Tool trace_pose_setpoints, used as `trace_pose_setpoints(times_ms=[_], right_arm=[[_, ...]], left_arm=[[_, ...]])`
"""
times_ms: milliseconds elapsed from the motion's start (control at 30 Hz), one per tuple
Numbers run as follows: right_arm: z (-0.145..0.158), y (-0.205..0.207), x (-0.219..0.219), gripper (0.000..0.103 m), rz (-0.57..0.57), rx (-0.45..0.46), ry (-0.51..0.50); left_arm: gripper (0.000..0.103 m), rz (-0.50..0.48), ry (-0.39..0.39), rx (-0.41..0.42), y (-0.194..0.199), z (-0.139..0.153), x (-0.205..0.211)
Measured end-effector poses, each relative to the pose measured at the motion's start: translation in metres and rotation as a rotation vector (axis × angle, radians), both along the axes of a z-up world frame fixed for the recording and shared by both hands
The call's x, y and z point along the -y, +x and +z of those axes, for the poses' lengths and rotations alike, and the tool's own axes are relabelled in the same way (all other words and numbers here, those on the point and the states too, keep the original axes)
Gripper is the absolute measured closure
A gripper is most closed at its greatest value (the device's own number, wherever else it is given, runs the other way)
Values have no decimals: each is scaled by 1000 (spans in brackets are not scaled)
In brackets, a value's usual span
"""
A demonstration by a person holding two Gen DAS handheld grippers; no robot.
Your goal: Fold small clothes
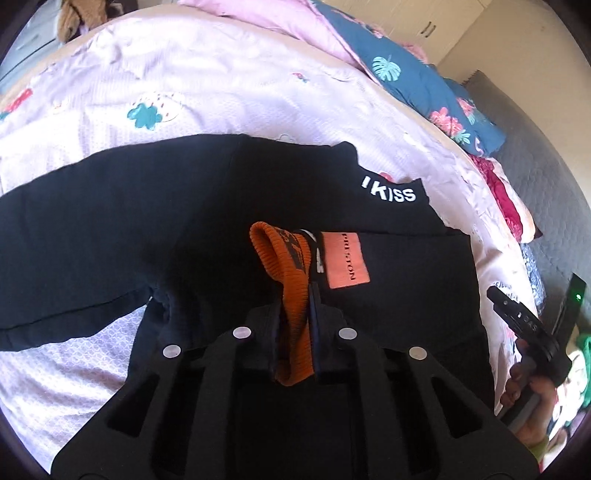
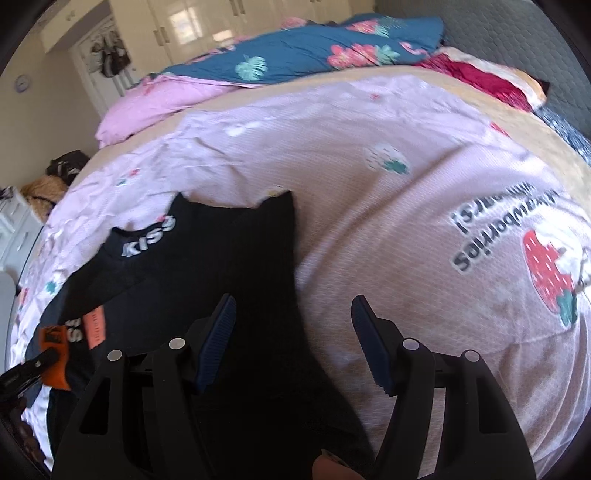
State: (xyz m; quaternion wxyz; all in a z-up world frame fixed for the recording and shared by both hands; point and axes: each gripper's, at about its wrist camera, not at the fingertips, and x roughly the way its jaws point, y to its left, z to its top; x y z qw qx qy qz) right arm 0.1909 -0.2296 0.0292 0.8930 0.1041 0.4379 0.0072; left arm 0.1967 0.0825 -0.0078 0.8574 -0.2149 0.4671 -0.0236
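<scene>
A black garment (image 1: 129, 229) with white "KISS" lettering lies spread on the pink bed sheet (image 1: 221, 92). Its orange ribbed collar (image 1: 284, 258) is bunched up beside an orange label (image 1: 343, 258). My left gripper (image 1: 295, 306) is shut on that collar and lifts it a little off the cloth. In the right wrist view my right gripper (image 2: 293, 325) hangs open over the black garment's (image 2: 221, 258) near edge, its blue pads (image 2: 218, 332) touching nothing. The left gripper (image 2: 33, 365) shows at the lower left there, holding the orange collar (image 2: 55, 343). The right gripper (image 1: 517, 317) appears at the left wrist view's right edge.
A blue floral duvet (image 2: 295, 55) and a pink blanket (image 2: 155, 103) are piled at the far side of the bed. A red cloth (image 2: 480, 81) lies by the grey headboard (image 2: 517, 37). The sheet carries a strawberry print (image 2: 546, 273). Wardrobe doors (image 2: 192, 29) stand behind.
</scene>
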Motion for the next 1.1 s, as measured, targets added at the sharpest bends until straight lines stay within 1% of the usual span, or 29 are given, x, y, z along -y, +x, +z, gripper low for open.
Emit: trace_pose_setpoints(times_ms=[67,167,233,300,367,433,467,533,600,633,700,767,800,833,900,933,1000,1100], right_arm=[[4,-1,-11,39,42,20,6],[7,-2,-25,39,101,32,35],[7,-2,-34,39,129,30,45],[5,-2,-45,39,164,25,48],[3,-2,-53,39,190,13,44],[1,-2,-60,39,208,2,24],[1,-2,-63,39,213,0,16],[0,-4,-67,39,225,-1,-6],[-2,-5,-72,39,237,-3,-45],[-4,-5,-76,39,244,-10,-69],[-10,-4,-79,39,251,-29,-104],[-17,-3,-80,39,250,-56,-140],[-21,-1,-80,39,243,-73,-163],[-25,0,-79,38,233,-91,-186],[-34,1,-75,34,200,-118,-233],[-36,2,-74,33,197,-122,-235],[-38,3,-70,33,190,-130,-206],[-33,2,-68,29,182,-123,-180]], left_arm=[[94,11,17,22,-2,7,-2],[94,35,63,65,-7,19,-4],[94,46,89,88,-10,26,-4],[93,38,108,94,-10,28,0],[89,10,111,79,-8,24,7],[83,-20,108,48,-4,15,15],[81,-34,115,33,-2,11,19],[73,-59,146,3,0,2,27],[69,-71,166,-21,1,-6,32],[64,-74,172,-39,1,-13,34],[61,-72,171,-56,1,-21,35],[60,-78,201,-55,0,-23,39],[58,-81,209,-54,0,-23,40],[55,-85,213,-52,0,-23,41],[52,-89,216,-48,-1,-23,43],[50,-90,215,-47,-1,-23,44],[47,-95,206,-45,-1,-22,44],[46,-98,202,-47,-2,-21,44]])
